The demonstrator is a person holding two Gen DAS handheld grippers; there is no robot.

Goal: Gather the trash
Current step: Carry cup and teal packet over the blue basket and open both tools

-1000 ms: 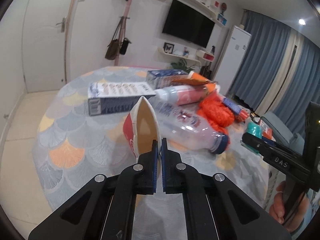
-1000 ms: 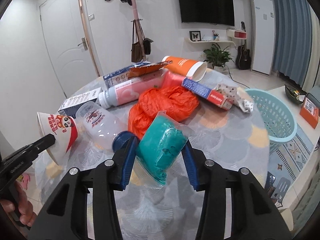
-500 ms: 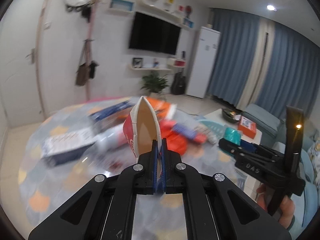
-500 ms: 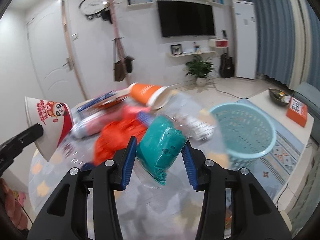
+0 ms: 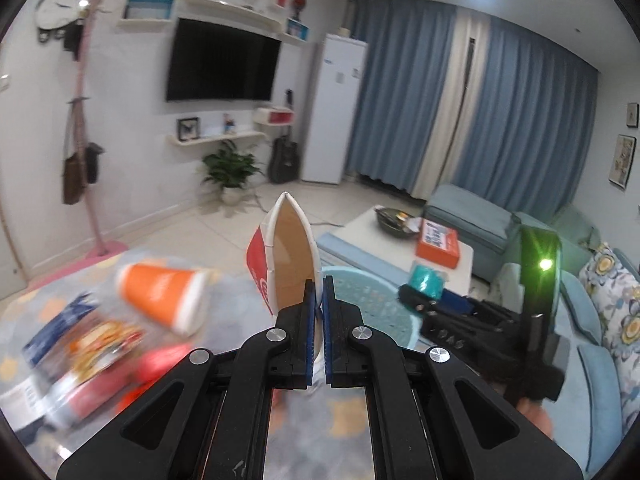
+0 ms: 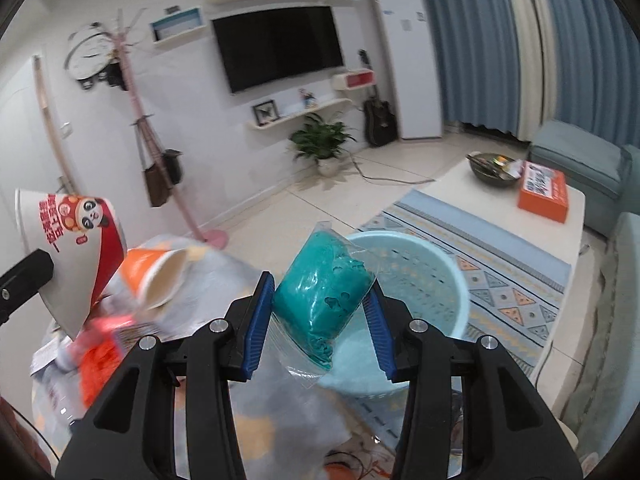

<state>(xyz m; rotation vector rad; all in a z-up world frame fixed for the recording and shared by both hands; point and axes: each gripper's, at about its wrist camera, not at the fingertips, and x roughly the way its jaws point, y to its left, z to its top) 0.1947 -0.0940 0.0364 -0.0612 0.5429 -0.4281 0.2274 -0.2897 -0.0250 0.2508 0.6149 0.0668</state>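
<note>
Table litter (image 5: 92, 344) in left wrist view motion-smeared, labels unreadable; only the orange cup (image 5: 162, 300) can be made out. Light blue basket (image 5: 360, 304) mostly hidden behind paper cup (image 5: 294, 256) and gripper bodies. Right wrist view: basket (image 6: 424, 280) front blocked by teal bag (image 6: 326, 296); red items (image 6: 100, 356) blurred.

Red Chinese characters are printed beside a cartoon panda on the paper cup (image 6: 72, 252) at the left of the right wrist view, but they are not legible. Print on the orange box (image 6: 544, 194) at the right is too blurred to be read.
</note>
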